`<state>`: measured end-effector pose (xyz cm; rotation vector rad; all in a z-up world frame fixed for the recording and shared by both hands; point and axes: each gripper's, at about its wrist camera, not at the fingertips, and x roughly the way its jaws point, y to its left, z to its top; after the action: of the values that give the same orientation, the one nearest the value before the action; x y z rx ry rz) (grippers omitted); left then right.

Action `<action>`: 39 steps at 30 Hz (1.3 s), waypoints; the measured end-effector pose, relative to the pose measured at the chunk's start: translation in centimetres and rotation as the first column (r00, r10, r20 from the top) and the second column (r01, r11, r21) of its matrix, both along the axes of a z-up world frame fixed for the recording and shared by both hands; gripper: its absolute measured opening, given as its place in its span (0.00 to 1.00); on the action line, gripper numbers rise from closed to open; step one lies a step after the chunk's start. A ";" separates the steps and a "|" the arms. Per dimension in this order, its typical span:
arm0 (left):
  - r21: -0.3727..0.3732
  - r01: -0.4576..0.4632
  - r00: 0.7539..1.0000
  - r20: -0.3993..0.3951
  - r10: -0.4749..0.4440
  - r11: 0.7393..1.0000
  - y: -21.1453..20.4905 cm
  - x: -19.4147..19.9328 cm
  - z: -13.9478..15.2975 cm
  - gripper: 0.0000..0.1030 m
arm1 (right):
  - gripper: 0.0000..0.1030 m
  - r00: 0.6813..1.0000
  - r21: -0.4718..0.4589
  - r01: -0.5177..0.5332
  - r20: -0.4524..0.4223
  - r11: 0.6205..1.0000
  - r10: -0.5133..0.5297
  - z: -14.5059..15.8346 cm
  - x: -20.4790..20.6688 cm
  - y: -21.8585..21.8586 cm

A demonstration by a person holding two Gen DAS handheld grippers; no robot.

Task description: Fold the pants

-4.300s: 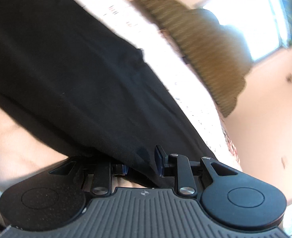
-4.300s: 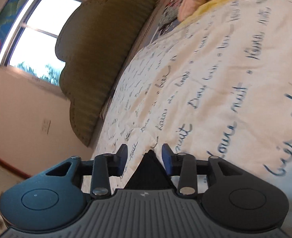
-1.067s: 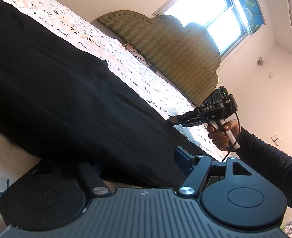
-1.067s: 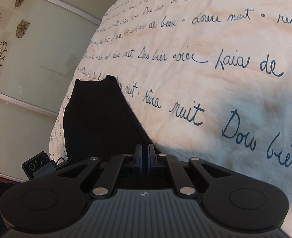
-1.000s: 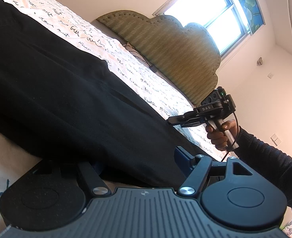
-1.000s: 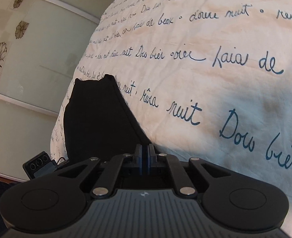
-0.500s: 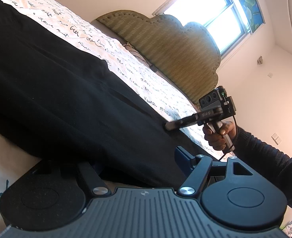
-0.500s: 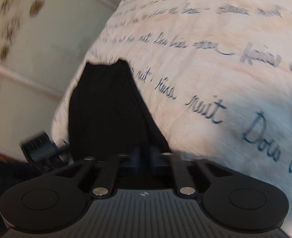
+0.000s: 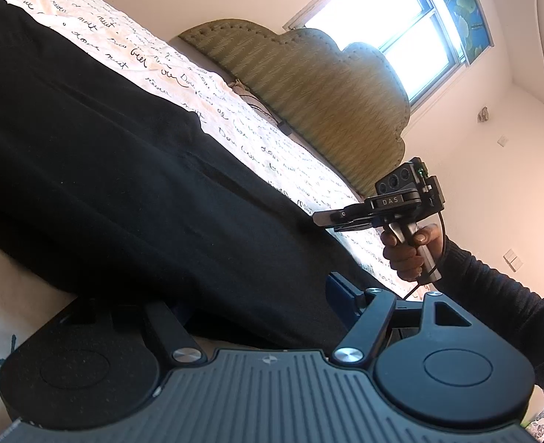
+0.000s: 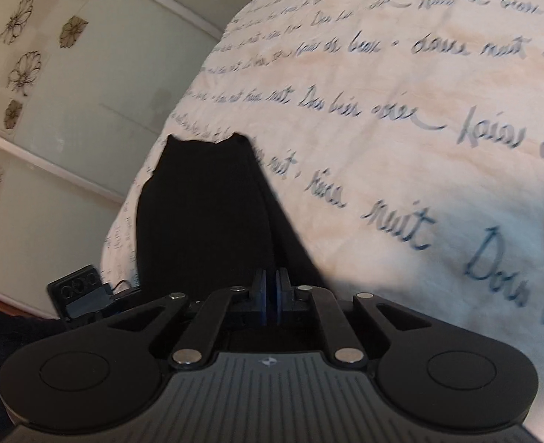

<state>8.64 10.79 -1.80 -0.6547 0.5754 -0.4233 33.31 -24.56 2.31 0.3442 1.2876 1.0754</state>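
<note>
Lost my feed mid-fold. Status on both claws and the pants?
Left claw open, pants edge between its fingers. Right claw shut, empty, above pants. Pants flat on bedspread. Nothing in the way.

A bed carries everything here, covered by a cream bedspread (image 9: pixel 231 118) printed with rows of dark cursive script. Black pants (image 9: pixel 117 184) lie flat directly on the bedspread, stretched lengthwise along the bed with cream cloth showing on both sides of them. A padded green headboard (image 9: pixel 323 99) with a scalloped top stands at the bed's far end against the wall.
</note>
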 end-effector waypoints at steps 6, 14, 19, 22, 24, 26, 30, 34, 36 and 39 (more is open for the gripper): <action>0.000 0.000 1.000 0.000 0.000 1.000 0.0 0.0 0.0 0.74 | 0.35 0.998 -0.019 -0.064 0.004 0.998 0.064 -0.9 0.7 2.6; -0.007 0.002 1.000 0.002 -0.002 1.000 0.1 0.0 -0.2 0.74 | 0.01 0.989 -0.067 -0.119 0.080 0.991 0.125 0.0 0.5 3.1; -0.016 0.004 1.000 0.004 -0.004 1.000 0.3 0.0 -0.4 0.74 | 0.01 0.987 -0.066 -0.103 0.117 0.992 0.110 1.6 1.3 2.6; -0.019 0.005 1.000 0.006 -0.005 1.000 0.4 0.0 -0.6 0.75 | 0.01 0.993 -0.116 -0.065 0.091 0.991 0.075 -1.0 1.4 2.8; -0.019 0.005 1.000 0.007 -0.005 1.000 0.5 0.0 -0.7 0.75 | 0.01 0.996 -0.088 -0.033 0.078 0.996 0.040 -1.3 1.0 2.5; -0.019 0.005 1.000 0.007 -0.005 1.000 0.5 0.0 -0.7 0.75 | 0.04 0.999 -0.090 -0.005 0.049 0.996 0.010 -0.9 0.7 2.1; -0.001 0.004 1.000 -0.003 -0.004 1.000 0.5 -0.1 -0.4 0.75 | 0.12 0.978 -0.119 0.207 0.045 0.971 -0.203 1.2 0.3 -1.3; 0.083 0.001 1.000 0.006 -0.001 0.997 -0.5 -1.5 3.0 0.77 | 0.19 0.893 0.014 0.428 0.149 0.904 -0.425 4.9 -4.2 -5.1; 0.076 0.032 0.997 0.064 -0.037 0.997 -0.8 -2.0 5.0 0.82 | 0.28 0.862 0.073 0.473 0.164 0.878 -0.479 5.4 -6.8 -5.5; 0.121 0.015 0.982 0.187 -0.038 0.993 -1.4 -1.2 7.7 1.00 | 0.64 0.816 0.100 0.544 0.167 0.833 -0.553 4.4 -9.5 -5.6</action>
<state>7.43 9.37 5.93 -0.4867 0.4259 -0.4666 23.82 -30.12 6.66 0.5955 0.9057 0.6223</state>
